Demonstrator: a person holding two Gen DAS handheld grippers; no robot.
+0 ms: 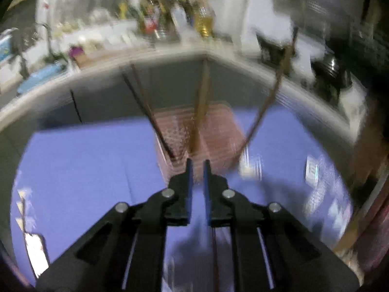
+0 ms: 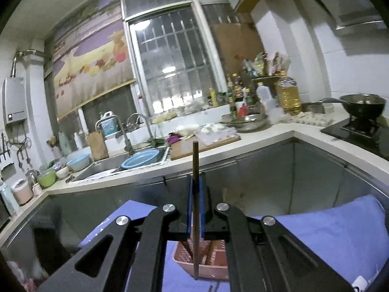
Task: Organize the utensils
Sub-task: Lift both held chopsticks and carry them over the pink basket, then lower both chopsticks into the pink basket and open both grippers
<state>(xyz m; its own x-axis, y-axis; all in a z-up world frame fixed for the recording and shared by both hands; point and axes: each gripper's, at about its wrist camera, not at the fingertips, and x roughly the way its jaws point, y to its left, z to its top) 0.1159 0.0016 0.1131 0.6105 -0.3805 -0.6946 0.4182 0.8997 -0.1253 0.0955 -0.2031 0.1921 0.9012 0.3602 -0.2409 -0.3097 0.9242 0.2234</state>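
In the blurred left wrist view, a pink perforated utensil holder stands on a blue cloth with several brown chopsticks leaning upright in it. My left gripper is just in front of the holder, its jaws a narrow gap apart with nothing clearly between them. In the right wrist view, my right gripper is shut on a single brown chopstick, held upright above the pink holder, which shows below between the gripper's arms.
A kitchen counter runs behind, with a sink, a blue bowl, a cutting board, bottles and a stove with a pan. Steel cabinet fronts stand behind the cloth.
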